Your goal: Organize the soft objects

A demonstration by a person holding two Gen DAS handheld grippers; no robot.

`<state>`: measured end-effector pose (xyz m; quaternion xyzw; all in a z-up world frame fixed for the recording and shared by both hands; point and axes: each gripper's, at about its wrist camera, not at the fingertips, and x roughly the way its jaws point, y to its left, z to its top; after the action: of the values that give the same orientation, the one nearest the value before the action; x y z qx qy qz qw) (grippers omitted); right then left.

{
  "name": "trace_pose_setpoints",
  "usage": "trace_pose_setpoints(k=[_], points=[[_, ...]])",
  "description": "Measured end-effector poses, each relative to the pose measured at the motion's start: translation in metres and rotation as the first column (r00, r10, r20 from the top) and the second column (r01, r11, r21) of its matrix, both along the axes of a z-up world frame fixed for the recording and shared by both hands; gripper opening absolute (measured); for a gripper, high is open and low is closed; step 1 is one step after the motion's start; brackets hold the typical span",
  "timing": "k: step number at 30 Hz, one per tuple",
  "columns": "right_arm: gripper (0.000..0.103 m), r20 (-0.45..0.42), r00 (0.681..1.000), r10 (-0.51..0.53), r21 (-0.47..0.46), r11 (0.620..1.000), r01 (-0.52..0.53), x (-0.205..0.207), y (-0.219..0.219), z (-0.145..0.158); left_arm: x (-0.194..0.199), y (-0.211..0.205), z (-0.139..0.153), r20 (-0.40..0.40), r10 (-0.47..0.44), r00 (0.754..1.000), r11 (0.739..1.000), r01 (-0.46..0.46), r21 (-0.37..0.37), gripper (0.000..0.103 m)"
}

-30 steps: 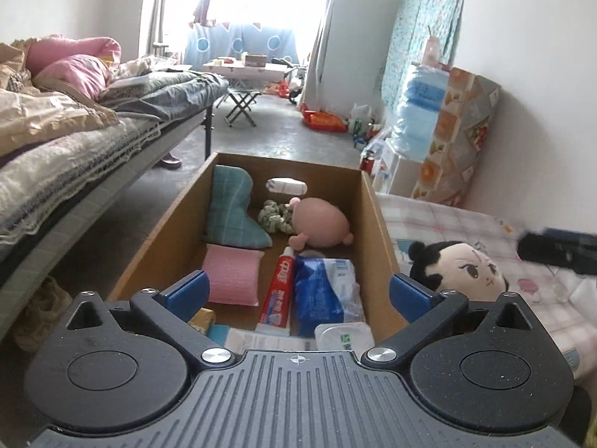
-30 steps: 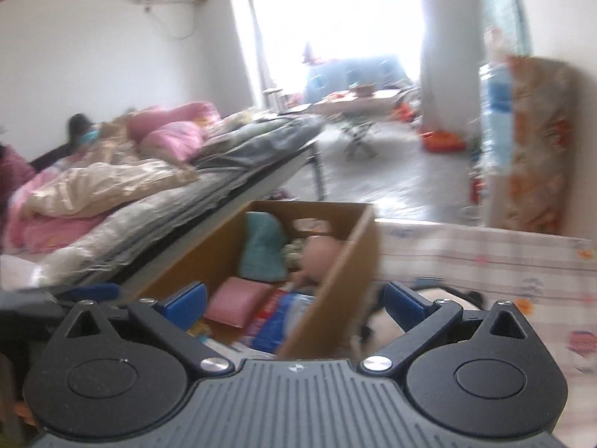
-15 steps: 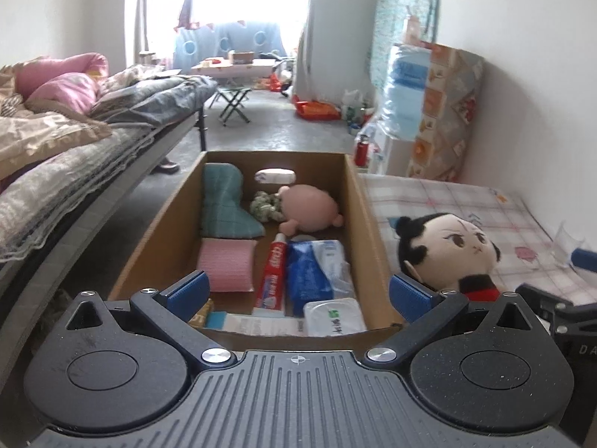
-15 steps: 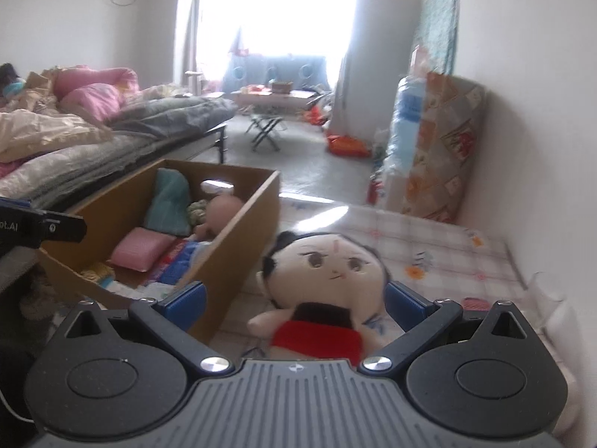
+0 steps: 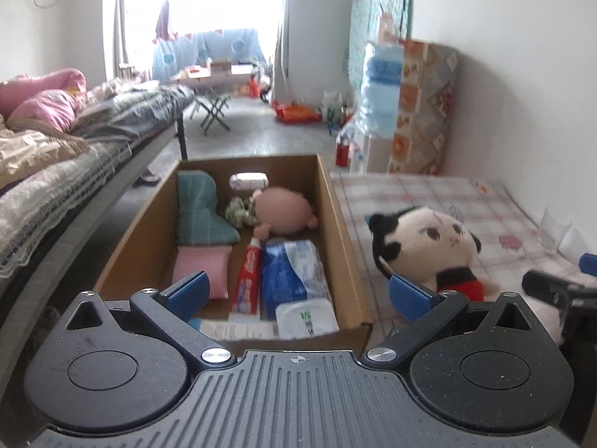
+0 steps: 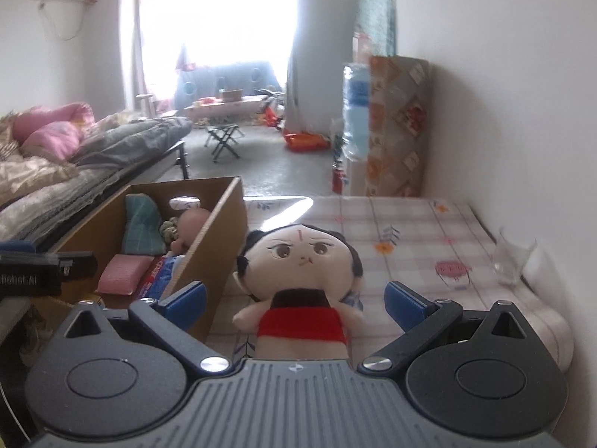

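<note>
Doll: plush doll [image 6: 298,283] with black hair and red top, on the checked cloth [image 6: 410,231], just beside the right wall of the cardboard box [image 6: 220,231], outside it
Doll's long axis: head far, red body near in the right wrist view, so lengthwise along the line of sight; roughly upright or leaning back, cannot tell which
Bearing from right tongs: dead ahead, centred between the blue fingertips [image 6: 405,304]; body already within the span of the open pair
Right gripper [image 6: 294,300]: spread wide, gripping nothing
Bearing from left tongs: off to the right, past the box wall; in the left wrist view the doll [image 5: 429,246] sits right of the right-hand pad
Left gripper [image 5: 298,293]: spread wide, empty, aimed into the box [image 5: 335,201] over the pink pillow [image 5: 201,270], toothpaste tube [image 5: 248,280] and blue pack [image 5: 293,272]
Nearer hand: the right, by a clear margin
Likely move: short push forward, then closing across the torso, side to side
Risk: near box wall close by the left-hand pad of the right tongs; soft body likely to squash and slip
</note>
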<state>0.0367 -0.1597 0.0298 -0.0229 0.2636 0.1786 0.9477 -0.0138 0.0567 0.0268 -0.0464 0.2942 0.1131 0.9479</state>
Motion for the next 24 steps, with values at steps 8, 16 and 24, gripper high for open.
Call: trace_pose_setpoints(k=[8,16,24], points=[[0.103,-0.044,0.997,-0.057,0.031,0.998,0.059,0.002,-0.003,-0.002,0.005,0.000,-0.006,-0.057,-0.028,0.998,0.999,0.026,-0.022,0.103],[0.103,-0.095,0.994,-0.049,0.008,0.999,0.049,0.003,0.008,-0.009,0.010,-0.011,-0.012,-0.108,-0.045,0.993,0.999,0.044,-0.003,0.103],[0.103,-0.141,0.990,-0.026,0.005,1.000,0.027,0.005,0.018,-0.016,0.015,-0.017,-0.018,-0.134,-0.064,0.989,0.998,0.065,0.006,0.103]])
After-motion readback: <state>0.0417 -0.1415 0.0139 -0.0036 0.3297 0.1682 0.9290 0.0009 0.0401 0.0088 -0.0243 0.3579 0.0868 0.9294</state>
